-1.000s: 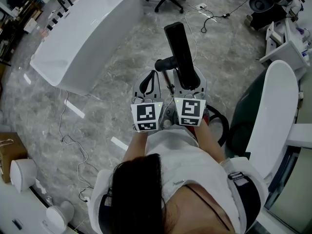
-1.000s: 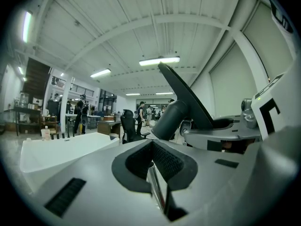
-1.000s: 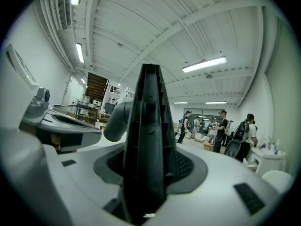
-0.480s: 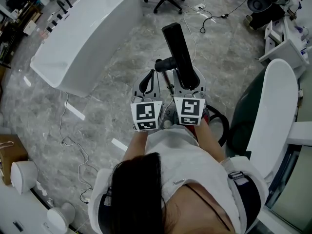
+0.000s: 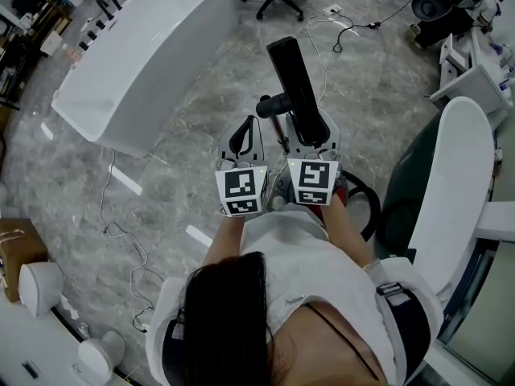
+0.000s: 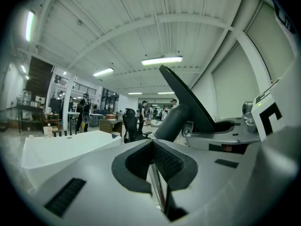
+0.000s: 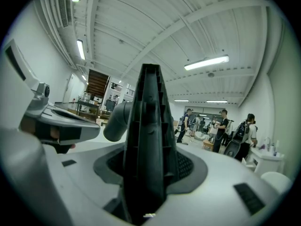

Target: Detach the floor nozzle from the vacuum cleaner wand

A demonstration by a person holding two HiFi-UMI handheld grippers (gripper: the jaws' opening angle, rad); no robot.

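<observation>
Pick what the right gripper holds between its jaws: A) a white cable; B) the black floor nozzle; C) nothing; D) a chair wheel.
B: in the right gripper view, the right gripper is closed on the ribbed black floor nozzle.

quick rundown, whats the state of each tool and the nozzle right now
left tool, shut, nothing between its jaws
right tool, jaws wide apart, clamped on the floor nozzle
floor nozzle, held up off the floor, tilted away from the person, no wand seen on its tube end
</observation>
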